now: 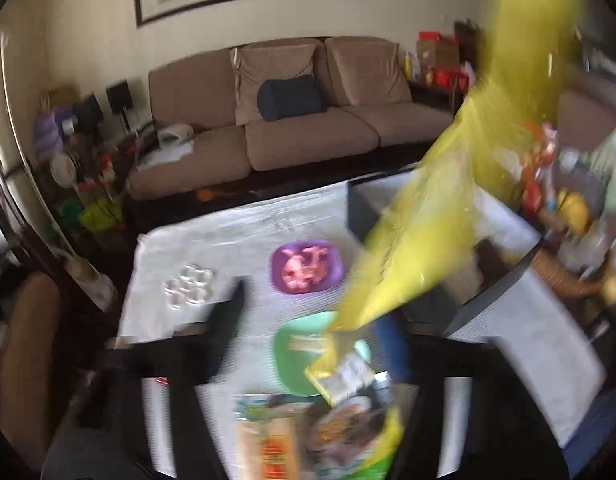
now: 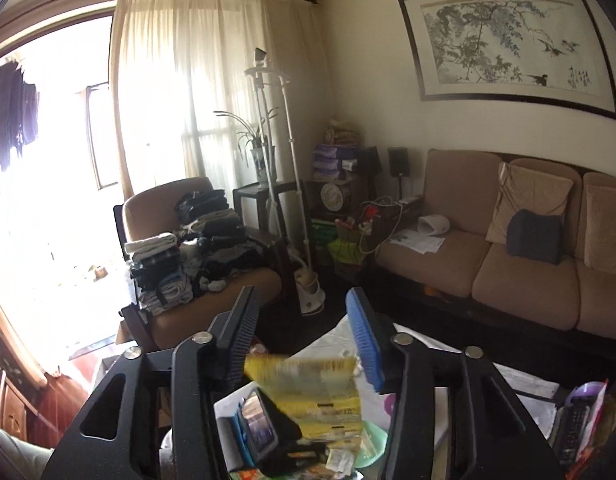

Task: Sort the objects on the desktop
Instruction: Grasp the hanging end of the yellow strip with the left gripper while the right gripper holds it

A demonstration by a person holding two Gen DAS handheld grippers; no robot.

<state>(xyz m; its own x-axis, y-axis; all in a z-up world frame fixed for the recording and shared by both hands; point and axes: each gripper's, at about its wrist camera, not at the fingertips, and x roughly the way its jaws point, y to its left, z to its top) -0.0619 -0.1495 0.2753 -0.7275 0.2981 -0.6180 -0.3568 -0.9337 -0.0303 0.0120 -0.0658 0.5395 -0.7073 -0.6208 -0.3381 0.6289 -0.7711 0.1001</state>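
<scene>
In the left wrist view a large yellow packet (image 1: 420,248) hangs blurred over the white-covered table (image 1: 211,240), its lower end above a green plate (image 1: 291,356). A purple plate (image 1: 305,266) holds pink pieces. My left gripper (image 1: 308,320) shows one dark finger (image 1: 227,316) and a blue one (image 1: 392,344), spread apart, nothing between them. In the right wrist view my right gripper (image 2: 301,312) is open, raised above the table. The yellow packet (image 2: 316,392) falls below its fingers, apart from them. The left gripper's blue-edged body shows underneath.
Snack packets (image 1: 316,428) lie at the near table edge. White rings (image 1: 189,286) sit at the table's left. A dark box (image 1: 362,210) stands at the back, a cluttered basket (image 1: 568,240) at the right. A brown sofa (image 2: 508,248) and laundry chair (image 2: 195,248) lie beyond.
</scene>
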